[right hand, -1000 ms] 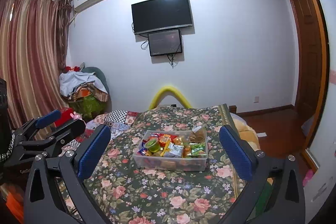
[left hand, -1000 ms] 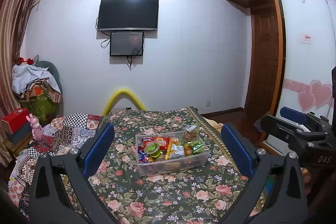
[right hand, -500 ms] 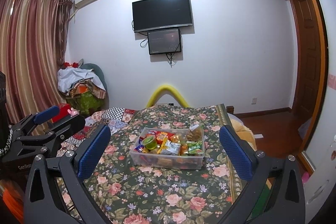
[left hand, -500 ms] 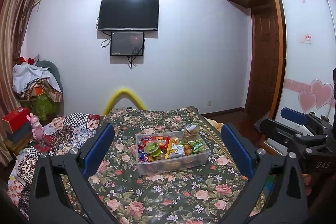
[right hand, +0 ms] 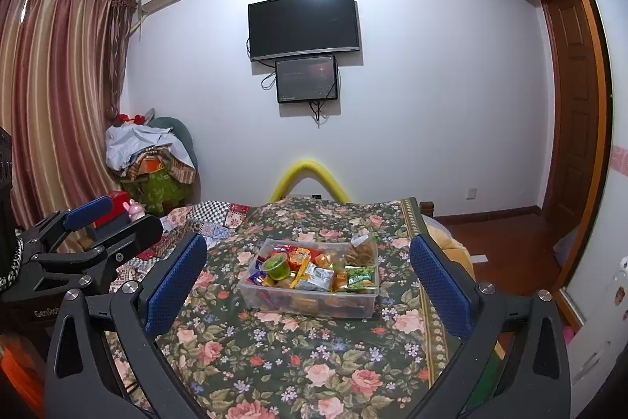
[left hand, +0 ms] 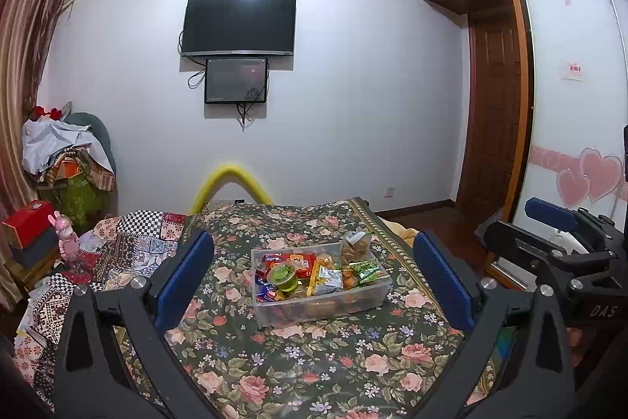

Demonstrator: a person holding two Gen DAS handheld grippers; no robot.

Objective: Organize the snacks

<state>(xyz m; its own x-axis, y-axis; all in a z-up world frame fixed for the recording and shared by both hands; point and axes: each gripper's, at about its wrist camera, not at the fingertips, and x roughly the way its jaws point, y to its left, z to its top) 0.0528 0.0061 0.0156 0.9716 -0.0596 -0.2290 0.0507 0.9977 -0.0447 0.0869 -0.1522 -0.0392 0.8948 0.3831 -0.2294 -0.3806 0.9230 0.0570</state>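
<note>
Snacks (left hand: pixel 314 271) are piled in the tub (left hand: pixel 376 295) mid-frame on the bed (left hand: pixel 314 372), both grippers (left hand: pixel 314 275) (right hand: pixel 308 277) held back with jaws wide and empty, so sorted-or-not can't be called.

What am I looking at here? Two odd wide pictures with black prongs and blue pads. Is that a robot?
No robot: a person holds one pair of tongs in each hand, each carrying a wide-angle camera. One picture looks along the left tongs, the other along the right tongs. Both are open and hold nothing. Ahead, on a floral bedspread, sits a clear plastic box of snack packets, with a green jelly cup on top. Each picture also catches the other tongs at its edge.
</note>
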